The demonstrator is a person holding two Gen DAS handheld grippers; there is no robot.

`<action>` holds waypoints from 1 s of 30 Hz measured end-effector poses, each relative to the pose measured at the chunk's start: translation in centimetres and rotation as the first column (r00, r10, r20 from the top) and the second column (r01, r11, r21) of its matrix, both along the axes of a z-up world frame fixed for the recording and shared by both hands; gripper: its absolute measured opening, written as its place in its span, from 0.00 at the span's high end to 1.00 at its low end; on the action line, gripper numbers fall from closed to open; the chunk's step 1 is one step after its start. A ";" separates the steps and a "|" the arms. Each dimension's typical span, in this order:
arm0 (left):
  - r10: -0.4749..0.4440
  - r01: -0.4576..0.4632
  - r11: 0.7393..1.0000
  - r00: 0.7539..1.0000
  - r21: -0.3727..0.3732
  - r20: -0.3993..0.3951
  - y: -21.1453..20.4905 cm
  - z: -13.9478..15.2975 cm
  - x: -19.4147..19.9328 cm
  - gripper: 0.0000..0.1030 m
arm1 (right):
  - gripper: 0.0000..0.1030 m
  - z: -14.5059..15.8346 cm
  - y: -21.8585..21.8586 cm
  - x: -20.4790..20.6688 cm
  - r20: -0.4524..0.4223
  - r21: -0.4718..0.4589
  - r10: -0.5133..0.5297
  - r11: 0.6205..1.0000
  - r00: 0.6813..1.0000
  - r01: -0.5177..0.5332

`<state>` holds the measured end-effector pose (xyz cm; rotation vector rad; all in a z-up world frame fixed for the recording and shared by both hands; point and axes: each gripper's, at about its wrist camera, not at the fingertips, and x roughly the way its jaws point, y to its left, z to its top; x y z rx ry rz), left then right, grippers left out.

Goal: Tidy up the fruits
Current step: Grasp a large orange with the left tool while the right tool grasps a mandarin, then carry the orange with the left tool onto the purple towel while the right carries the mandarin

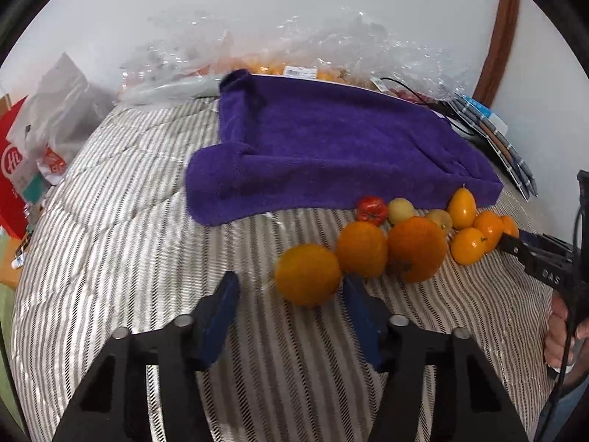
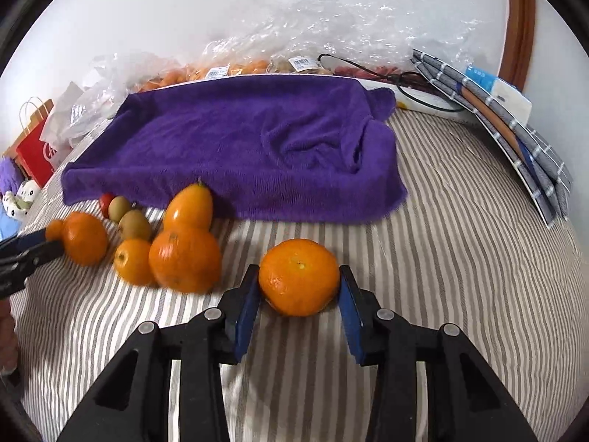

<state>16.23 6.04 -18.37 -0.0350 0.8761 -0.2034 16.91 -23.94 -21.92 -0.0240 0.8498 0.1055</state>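
Mandarin (image 2: 299,276) sits pinched between the right gripper (image 2: 298,294) pads on the striped bedcover (image 2: 441,258), while the left gripper (image 1: 291,294), part-open, flanks an orange (image 1: 307,274) that might roll off.

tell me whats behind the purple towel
Behind the purple towel, against the wall, lie crumpled clear plastic bags holding orange fruit, with barcode labels showing. How much fruit they hold is hidden by the towel's raised edge and the glare.
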 end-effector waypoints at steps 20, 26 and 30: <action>-0.034 0.053 0.979 0.994 -0.198 0.100 2.0 1.0 -1.2 0.66 | 0.60 1.2 -0.4 -2.3 0.105 0.045 -0.009 0.999 0.994 0.004; -0.058 0.091 0.970 0.987 -0.226 0.152 1.9 1.5 -1.9 0.66 | 0.60 1.5 -0.8 -2.6 0.127 0.077 -0.005 0.997 0.992 -0.004; -0.046 0.082 0.967 0.988 -0.242 0.150 2.2 1.5 -1.7 0.66 | 0.60 1.8 -1.2 -3.0 0.151 0.101 -0.006 0.995 0.988 -0.009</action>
